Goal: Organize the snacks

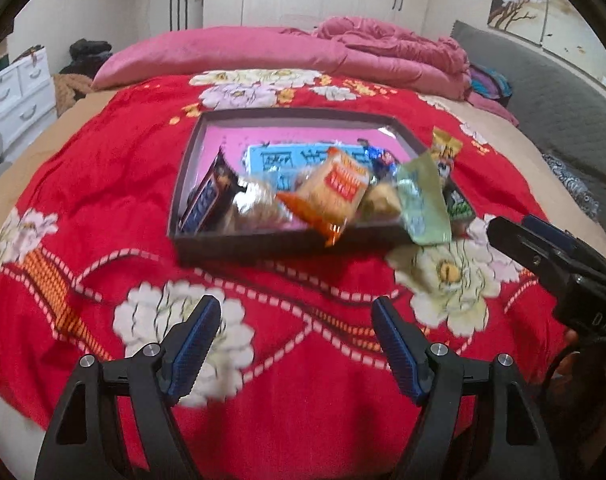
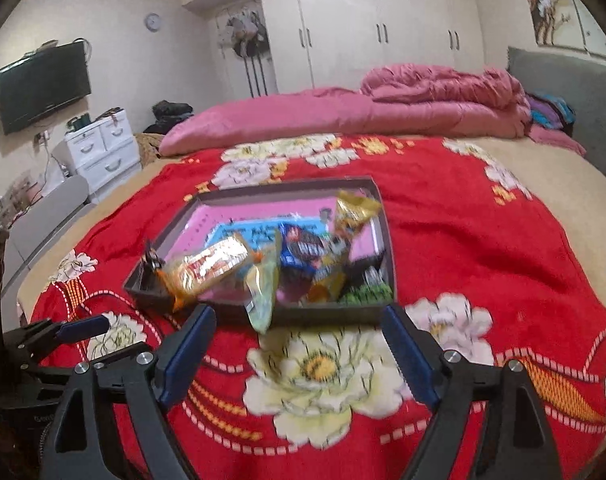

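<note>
One dark shallow box [image 1: 287, 240] with a pink floor, lying at the centre of both frames on the bed's red flowered blanket [image 1: 115, 168], with the snacks heaped along its near edge. Roughly eight packets countable, blur making the tally unsure: one orange-and-yellow packet [image 1: 331, 192] propped over the near rim, one pale green packet [image 1: 421, 204] hanging over the near right corner onto the blanket, one dark blue packet [image 1: 209, 200] leaning against the left wall, one clear crinkled bag [image 1: 259, 208] beside it, one flat light blue box [image 1: 279, 160] lying on the pink floor behind, one small blue wrapper [image 1: 379, 160], one yellow packet [image 1: 445, 148] upright at the right wall, and one green-printed dark packet [image 1: 459, 210] at the near right corner. Labels smeared and unreadable; lower parts of most packets hidden behind the rim or under one another. Two grippers, both empty and held above the blanket short of the box: left gripper [image 1: 295, 348] at the bottom of the left wrist view, jaws spread wide; right gripper [image 2: 299, 356] at the bottom of the right wrist view, jaws likewise wide, fingertips near the front wall without touching. One pink quilt [image 1: 383, 48] bunched across the upper part of the frame, one white drawer unit [image 2: 103, 148] at middle left, one wall television [image 2: 43, 84] at upper left, one white wardrobe [image 2: 383, 20] cut off by the top edge.
</note>
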Action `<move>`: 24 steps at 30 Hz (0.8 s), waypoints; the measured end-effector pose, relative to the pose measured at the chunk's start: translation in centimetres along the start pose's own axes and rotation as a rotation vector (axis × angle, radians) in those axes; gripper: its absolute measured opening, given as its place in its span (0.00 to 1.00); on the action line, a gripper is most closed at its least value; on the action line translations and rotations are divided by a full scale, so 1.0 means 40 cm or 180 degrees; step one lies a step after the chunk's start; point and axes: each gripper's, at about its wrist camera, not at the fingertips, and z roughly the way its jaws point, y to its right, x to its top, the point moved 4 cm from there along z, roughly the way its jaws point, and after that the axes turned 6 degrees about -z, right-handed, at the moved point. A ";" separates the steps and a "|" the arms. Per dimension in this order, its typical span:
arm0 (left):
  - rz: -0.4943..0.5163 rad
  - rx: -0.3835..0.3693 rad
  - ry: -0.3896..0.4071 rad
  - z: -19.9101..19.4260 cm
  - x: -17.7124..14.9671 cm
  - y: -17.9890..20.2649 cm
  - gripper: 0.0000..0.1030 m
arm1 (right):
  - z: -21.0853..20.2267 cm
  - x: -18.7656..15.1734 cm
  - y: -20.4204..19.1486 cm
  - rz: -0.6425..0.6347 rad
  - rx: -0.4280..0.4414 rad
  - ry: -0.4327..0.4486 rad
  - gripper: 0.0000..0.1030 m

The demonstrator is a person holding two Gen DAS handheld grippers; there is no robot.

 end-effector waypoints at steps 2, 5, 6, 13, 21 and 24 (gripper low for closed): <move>-0.0037 0.0005 -0.0027 -0.006 -0.013 -0.006 0.77 | -0.008 -0.015 0.006 0.0038 -0.0023 -0.0050 0.83; -0.0079 0.0033 -0.0034 -0.017 -0.024 -0.010 0.77 | -0.020 -0.031 0.009 0.0040 -0.0079 -0.0086 0.86; -0.0081 0.0051 -0.0022 -0.022 -0.026 -0.010 0.77 | -0.026 -0.036 0.006 0.0015 -0.0103 -0.0085 0.86; -0.0045 0.0051 0.0011 -0.040 -0.036 -0.005 0.77 | -0.053 -0.071 -0.016 -0.0049 -0.0134 -0.0126 0.93; -0.0056 0.0064 -0.0025 -0.051 -0.054 -0.012 0.77 | -0.073 -0.096 -0.037 -0.0119 -0.0133 -0.0148 0.93; -0.0041 0.0078 -0.0033 -0.053 -0.059 -0.014 0.77 | -0.074 -0.102 -0.050 -0.0174 -0.0088 -0.0150 0.93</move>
